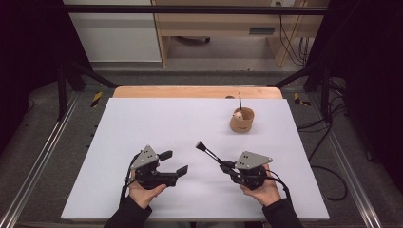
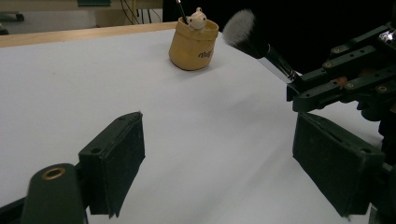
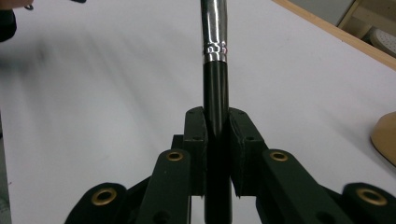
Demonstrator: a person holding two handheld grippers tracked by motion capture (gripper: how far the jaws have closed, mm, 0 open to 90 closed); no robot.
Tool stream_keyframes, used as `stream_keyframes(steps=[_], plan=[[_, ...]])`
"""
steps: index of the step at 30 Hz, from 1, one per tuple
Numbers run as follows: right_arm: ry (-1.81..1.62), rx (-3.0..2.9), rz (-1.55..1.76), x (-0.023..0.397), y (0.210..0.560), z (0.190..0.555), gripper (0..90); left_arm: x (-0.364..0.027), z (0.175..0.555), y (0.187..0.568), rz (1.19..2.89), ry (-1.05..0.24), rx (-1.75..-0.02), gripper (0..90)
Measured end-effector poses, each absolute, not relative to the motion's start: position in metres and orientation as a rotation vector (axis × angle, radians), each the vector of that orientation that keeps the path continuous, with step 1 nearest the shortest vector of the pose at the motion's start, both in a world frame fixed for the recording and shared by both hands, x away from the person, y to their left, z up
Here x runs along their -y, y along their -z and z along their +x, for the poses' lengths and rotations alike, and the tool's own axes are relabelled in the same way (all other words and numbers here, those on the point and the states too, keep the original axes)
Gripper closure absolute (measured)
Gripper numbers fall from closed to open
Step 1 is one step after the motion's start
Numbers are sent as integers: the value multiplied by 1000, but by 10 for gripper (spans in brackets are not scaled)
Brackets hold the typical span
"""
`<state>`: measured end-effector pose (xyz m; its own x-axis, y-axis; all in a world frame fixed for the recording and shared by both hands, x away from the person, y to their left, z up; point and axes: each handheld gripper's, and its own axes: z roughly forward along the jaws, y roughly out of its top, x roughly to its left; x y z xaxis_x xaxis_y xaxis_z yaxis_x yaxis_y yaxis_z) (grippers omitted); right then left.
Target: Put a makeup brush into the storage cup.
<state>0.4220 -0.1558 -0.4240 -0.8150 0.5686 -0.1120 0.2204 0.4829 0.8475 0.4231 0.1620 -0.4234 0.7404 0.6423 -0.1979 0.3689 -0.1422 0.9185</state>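
- Clearly the work in hand is to bring the makeup brush (image 1: 209, 152) to the tan cup (image 1: 242, 120), which stands at the far right of the white table (image 1: 142, 123) and already holds a thin brush (image 1: 240, 102).
- Held by its black handle, the makeup brush is clamped in the narrow jaws of the right gripper (image 1: 227, 166) at the near right, bristles aimed far-left.
- To do it well, I would lift, turn the brush over the cup's mouth, and lower it beside the thin brush without tipping the cup.
- Near left, the left gripper (image 1: 174, 162) has its jaws wide with nothing between; it could steady the cup.
- Hidden: the cup's inside, its small figure's detail, and the handle's end below the pads (image 3: 239, 140).
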Motion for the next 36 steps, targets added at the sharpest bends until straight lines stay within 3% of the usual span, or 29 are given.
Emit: stream_keyframes(steps=[36], plan=[[-1458, -2239, 722, 143, 420, 418, 794, -124, 432, 408, 1579, -166, -790, 187]])
